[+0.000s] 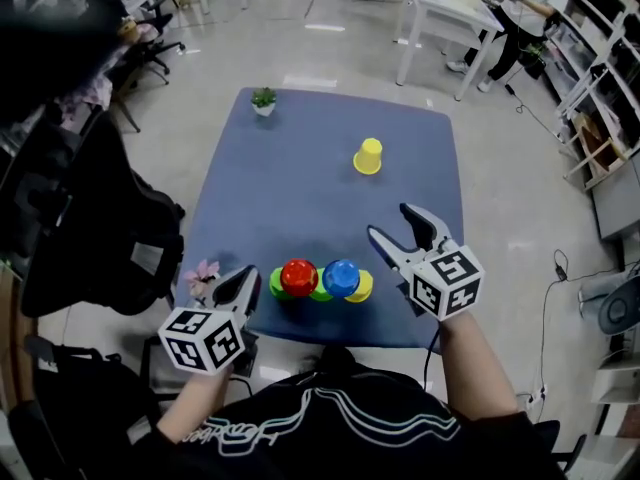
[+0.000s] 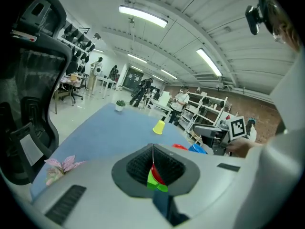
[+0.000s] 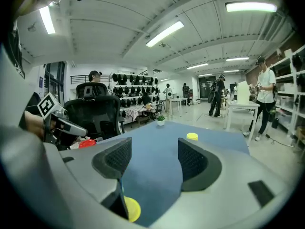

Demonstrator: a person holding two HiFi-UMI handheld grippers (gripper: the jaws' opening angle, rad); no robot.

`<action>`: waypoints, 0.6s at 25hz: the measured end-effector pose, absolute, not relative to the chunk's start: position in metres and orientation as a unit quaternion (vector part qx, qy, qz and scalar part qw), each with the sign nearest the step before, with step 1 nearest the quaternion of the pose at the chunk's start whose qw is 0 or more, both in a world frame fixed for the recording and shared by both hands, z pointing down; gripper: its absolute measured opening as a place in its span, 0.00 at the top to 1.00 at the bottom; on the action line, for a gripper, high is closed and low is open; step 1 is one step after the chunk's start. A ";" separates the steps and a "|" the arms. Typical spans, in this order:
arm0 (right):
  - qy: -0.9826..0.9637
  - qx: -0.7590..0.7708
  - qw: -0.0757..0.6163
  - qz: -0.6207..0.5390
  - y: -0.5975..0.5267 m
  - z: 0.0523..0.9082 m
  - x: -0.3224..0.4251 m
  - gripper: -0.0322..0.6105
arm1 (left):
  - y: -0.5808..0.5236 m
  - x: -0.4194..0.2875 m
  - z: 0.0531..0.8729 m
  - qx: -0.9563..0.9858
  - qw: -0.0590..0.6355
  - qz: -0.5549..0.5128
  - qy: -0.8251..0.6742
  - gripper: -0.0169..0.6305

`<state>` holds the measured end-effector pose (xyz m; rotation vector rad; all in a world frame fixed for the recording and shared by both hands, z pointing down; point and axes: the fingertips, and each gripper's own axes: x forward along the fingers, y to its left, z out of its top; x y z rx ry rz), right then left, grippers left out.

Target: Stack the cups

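A lone yellow cup [image 1: 368, 156] stands upside down on the far right part of the blue table [image 1: 300, 188]; it also shows as the yellow cup [image 2: 158, 126] and the yellow cup [image 3: 192, 136]. By the front edge sits a row of cups: green [image 1: 277, 284], red [image 1: 299, 277], blue [image 1: 341, 278] and yellow [image 1: 362, 287]. My left gripper [image 1: 248, 280] is shut, just left of the row, and nothing shows held in it. In the left gripper view the left gripper [image 2: 153, 163] has its jaws pressed together. My right gripper [image 1: 397, 226] is open above the table, right of the row, with nothing between its jaws.
A small potted plant [image 1: 263, 100] stands at the far left corner. A pink flower [image 1: 203, 273] lies at the near left edge. A black office chair [image 1: 90, 228] is beside the table on the left. White tables [image 1: 440, 18] and a person are farther back.
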<state>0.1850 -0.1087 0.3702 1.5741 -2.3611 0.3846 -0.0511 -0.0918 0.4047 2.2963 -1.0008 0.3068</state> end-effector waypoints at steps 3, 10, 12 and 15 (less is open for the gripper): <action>-0.810 0.551 0.146 0.133 -0.132 0.374 0.203 0.48 | -0.103 -0.047 0.403 0.861 0.306 0.118 -0.389 0.93; -0.801 0.559 0.179 0.117 -0.187 0.387 0.230 0.48 | -0.129 -0.041 0.404 0.850 0.309 0.116 -0.412 0.93; -0.798 0.559 0.200 0.106 -0.203 0.395 0.235 0.48 | -0.136 -0.041 0.408 0.847 0.310 0.114 -0.416 0.93; -0.795 0.557 0.217 0.103 -0.225 0.409 0.243 0.48 | -0.143 -0.038 0.413 0.842 0.312 0.116 -0.425 0.93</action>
